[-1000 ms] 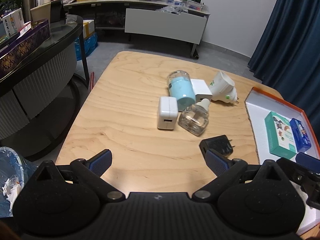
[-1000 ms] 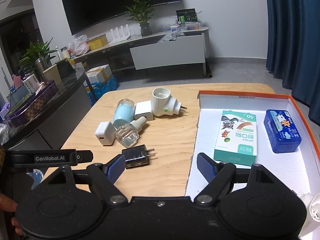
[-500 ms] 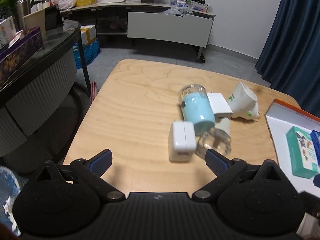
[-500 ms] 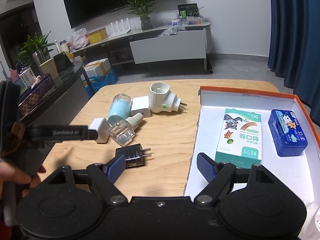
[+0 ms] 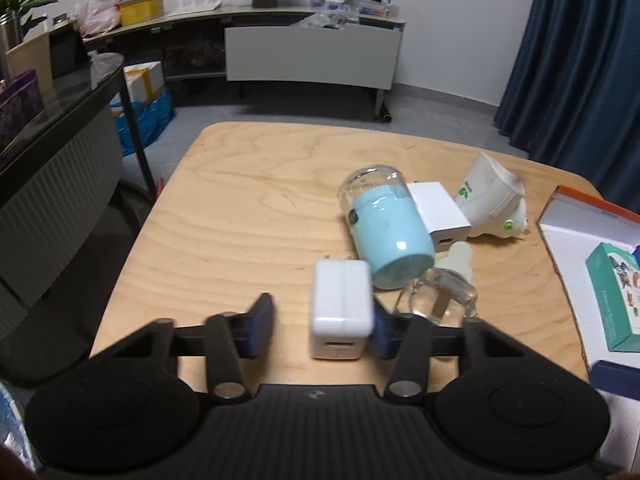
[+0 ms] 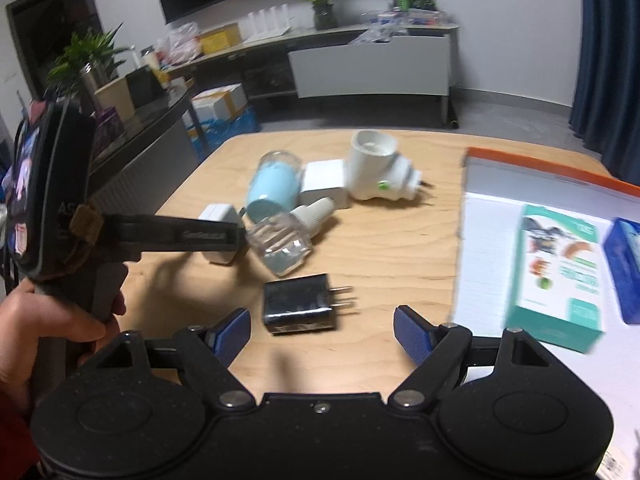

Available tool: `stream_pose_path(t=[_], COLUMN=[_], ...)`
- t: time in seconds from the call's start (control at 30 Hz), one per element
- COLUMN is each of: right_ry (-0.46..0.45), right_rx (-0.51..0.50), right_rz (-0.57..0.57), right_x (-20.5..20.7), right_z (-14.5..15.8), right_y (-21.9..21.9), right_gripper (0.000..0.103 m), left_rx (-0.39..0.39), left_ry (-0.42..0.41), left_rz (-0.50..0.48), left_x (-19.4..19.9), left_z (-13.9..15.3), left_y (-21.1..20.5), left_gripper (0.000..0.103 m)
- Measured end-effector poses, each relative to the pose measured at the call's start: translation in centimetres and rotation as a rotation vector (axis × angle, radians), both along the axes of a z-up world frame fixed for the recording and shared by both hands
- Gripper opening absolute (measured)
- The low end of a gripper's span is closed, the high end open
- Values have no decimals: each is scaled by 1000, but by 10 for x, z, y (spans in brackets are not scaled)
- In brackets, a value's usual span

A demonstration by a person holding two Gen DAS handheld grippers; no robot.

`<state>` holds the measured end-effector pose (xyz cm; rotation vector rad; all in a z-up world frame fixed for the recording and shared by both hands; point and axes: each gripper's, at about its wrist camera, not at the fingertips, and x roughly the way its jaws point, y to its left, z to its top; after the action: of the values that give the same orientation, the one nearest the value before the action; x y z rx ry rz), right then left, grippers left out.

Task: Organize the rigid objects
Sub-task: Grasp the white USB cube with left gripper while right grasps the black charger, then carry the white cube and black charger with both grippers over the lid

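Right wrist view only: black charger (image 6: pixel 298 303) before spread right claw (image 6: pixel 322 334).

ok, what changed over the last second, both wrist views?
The left gripper came forward to the white USB charger; its fingers, wide open before, are closing around it, one pad touching, the other still apart. The right gripper advanced toward the black plug adapter, fingers still open. Blue jar, glass bottle and white box tray stayed put.
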<state>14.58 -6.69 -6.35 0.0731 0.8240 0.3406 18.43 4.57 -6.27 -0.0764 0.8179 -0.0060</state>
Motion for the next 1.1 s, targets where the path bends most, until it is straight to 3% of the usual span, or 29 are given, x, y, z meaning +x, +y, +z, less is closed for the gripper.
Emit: stream_pose_path(t=[0.03,0.07,0.37,0.43,0.6,1.1], right_ry=[5,11,-2,-17,4,-70], right_rx=[-7,-12,-84,-115,-78,-44], right_rz=[7,12,9,10,-8,-5], right_x=[3,6,30,30,27,-23], right_z=[-3,-5,-23,-21,-17,20], right_y=[5,9,27,30,26,13], right_gripper=[93,92,91,73,72,72], left_rx=[-4,-5,-34,-27,-39,-110], left_ry=[-3,-4,-7,-12,-21,-21], left_rz=[-4,-5,-1,2,0,4], left_x=[-1,0,-9,-13,-24,-72], left_z=[1,1,2,4,11,19], left_y=[1,1,11,12,11,11], left_gripper=[30,29,29,29,29,29])
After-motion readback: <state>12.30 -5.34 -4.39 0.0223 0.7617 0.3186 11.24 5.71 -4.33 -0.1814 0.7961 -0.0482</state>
